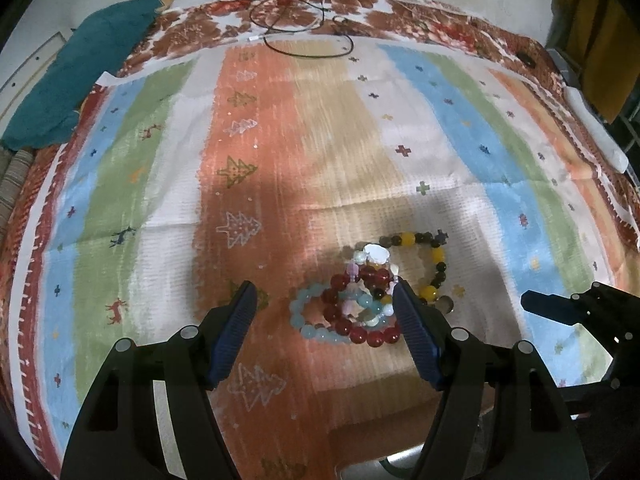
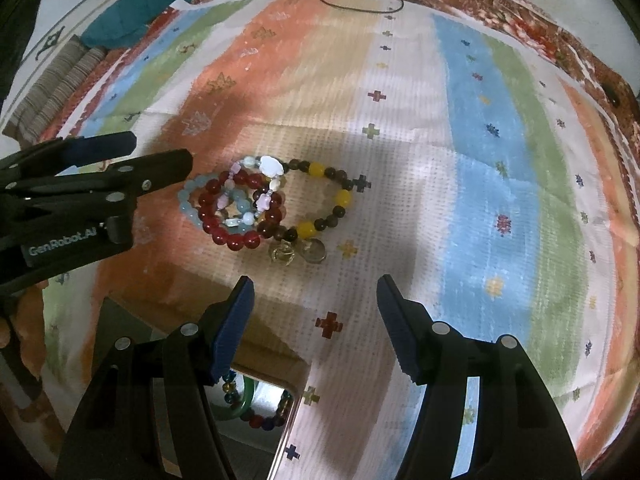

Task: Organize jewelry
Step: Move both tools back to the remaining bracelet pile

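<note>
Overhead, striped patterned cloth (image 1: 320, 128), teal fabric (image 1: 80, 68), black cable (image 1: 308, 40)

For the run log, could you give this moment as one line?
left gripper: open, empty | right gripper: open, empty | bracelets: piled on cloth

Ahead of the left gripper (image 1: 325, 300), whose fingers stand wide apart, striped cloth (image 1: 320, 140) lies bare; a pile of beaded bracelets (image 1: 360, 304) crowds its right fingertip. Between the spread fingers of the right gripper (image 2: 316, 292) the cloth is bare, with the pile just beyond. A tray (image 2: 288, 432) holding beads sits under its left finger.
</note>
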